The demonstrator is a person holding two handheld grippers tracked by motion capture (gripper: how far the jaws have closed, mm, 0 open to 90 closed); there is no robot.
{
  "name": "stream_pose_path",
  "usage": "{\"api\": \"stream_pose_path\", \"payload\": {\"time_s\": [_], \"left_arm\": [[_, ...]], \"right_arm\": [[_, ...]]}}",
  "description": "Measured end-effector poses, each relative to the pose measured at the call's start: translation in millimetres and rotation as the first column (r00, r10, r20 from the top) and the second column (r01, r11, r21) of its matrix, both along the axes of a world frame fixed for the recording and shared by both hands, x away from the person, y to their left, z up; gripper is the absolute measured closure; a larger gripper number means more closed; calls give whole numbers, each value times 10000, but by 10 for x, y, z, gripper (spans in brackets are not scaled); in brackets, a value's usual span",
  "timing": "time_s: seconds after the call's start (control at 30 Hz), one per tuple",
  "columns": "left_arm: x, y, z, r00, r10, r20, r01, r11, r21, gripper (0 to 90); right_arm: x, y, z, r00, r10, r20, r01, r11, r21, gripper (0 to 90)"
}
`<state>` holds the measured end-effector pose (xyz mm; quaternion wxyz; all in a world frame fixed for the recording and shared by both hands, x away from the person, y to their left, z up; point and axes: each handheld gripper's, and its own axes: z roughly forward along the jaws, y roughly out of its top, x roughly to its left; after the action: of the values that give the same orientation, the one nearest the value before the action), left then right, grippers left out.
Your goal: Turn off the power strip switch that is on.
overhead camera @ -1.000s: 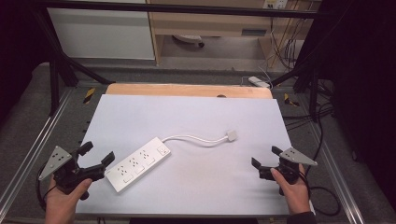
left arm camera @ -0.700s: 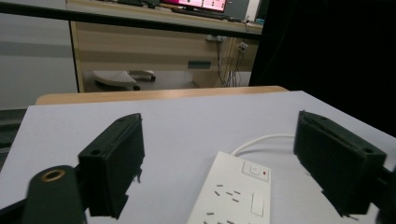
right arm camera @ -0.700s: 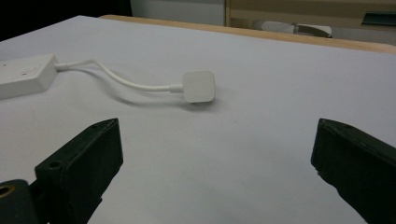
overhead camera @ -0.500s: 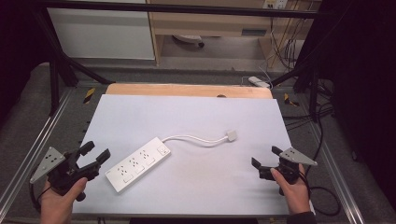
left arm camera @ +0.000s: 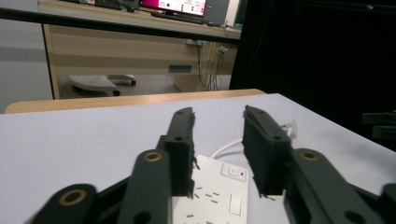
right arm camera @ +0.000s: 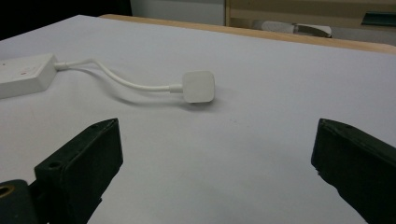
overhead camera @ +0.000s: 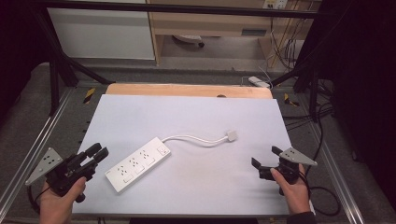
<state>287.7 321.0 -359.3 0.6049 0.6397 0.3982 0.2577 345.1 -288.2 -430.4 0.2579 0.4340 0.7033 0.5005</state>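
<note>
Two claws are over the white worktop (overhead camera: pixel 187 116), one at each near corner. My left claw (overhead camera: pixel 95 153) sits at the near left, just beside the near end of the white power strip (overhead camera: pixel 137 163) but apart from it; its jaws have just been closing and now stand narrow, with nothing between them. The power strip lies diagonally, left of the middle, with its sockets facing up. Its white cable (overhead camera: pixel 196 139) curves to the right and ends in a flat plug (overhead camera: pixel 230 136) near the middle. My right claw (overhead camera: pixel 265 161) waits at the near right with jaws wide and empty, well apart from the plug.
</note>
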Motion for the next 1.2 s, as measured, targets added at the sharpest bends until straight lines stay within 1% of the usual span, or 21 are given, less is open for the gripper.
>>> {"api": "stream_pose_path", "payload": {"time_s": [0.07,0.1,0.13,0.17,0.2,0.23,0.27,0.3,0.4,0.47,0.53,0.6,0.67,0.87,1.03,1.2], "left_arm": [[-12,3,7,9999,69,73,-70,10000,67,714],[-18,7,11,9999,132,111,-132,9999,62,755],[-23,16,17,9996,206,199,-208,9997,91,771],[-30,21,20,9997,165,178,-166,9998,84,787],[-36,29,26,9995,214,246,-216,9997,75,787],[-41,33,29,9996,151,228,-152,9999,30,817],[-47,44,34,9996,134,242,-136,9999,58,817],[-52,47,37,9996,153,247,-152,9999,-34,830],[-59,61,40,9996,125,237,-123,9999,-66,869],[-65,68,42,9995,164,263,-163,9999,-30,893],[-70,75,49,9996,129,255,-131,9999,52,896],[-75,72,55,9997,105,217,-106,9999,22,898],[-74,66,58,9999,63,128,-65,9999,107,898],[-65,59,52,9998,76,-198,-70,9995,312,899],[-50,36,45,9986,-106,-513,132,9987,502,899],[-41,10,38,9970,-171,-759,222,9975,674,899]], "right_arm": [[0,0,0,10000,8,6,-8,10000,0,24],[1,-1,-1,10000,1,8,-1,10000,-16,24],[0,-1,0,10000,-2,1,2,10000,-20,24],[1,-2,-1,10000,2,1,-2,10000,-26,24],[1,-2,-1,10000,2,1,-2,10000,-26,24],[-1,1,-1,10000,9,-18,-9,10000,-17,24],[-1,1,-1,10000,9,-18,-9,10000,-17,24],[-1,2,-1,10000,13,-31,-13,10000,-13,24],[0,2,-2,10000,24,-39,-24,10000,-31,24],[2,0,-3,10000,14,-34,-14,10000,-49,24],[1,-2,-3,10000,-8,-31,8,10000,-55,23],[1,-3,-3,10000,-13,-34,13,10000,-57,24],[4,-1,-5,10000,-6,-55,5,10000,-62,24],[5,-8,-8,10000,-41,-84,40,10000,-91,24],[10,-8,-12,9999,-52,-113,51,9999,-93,24],[9,-8,-12,9999,-49,-130,48,10000,-81,24]]}}
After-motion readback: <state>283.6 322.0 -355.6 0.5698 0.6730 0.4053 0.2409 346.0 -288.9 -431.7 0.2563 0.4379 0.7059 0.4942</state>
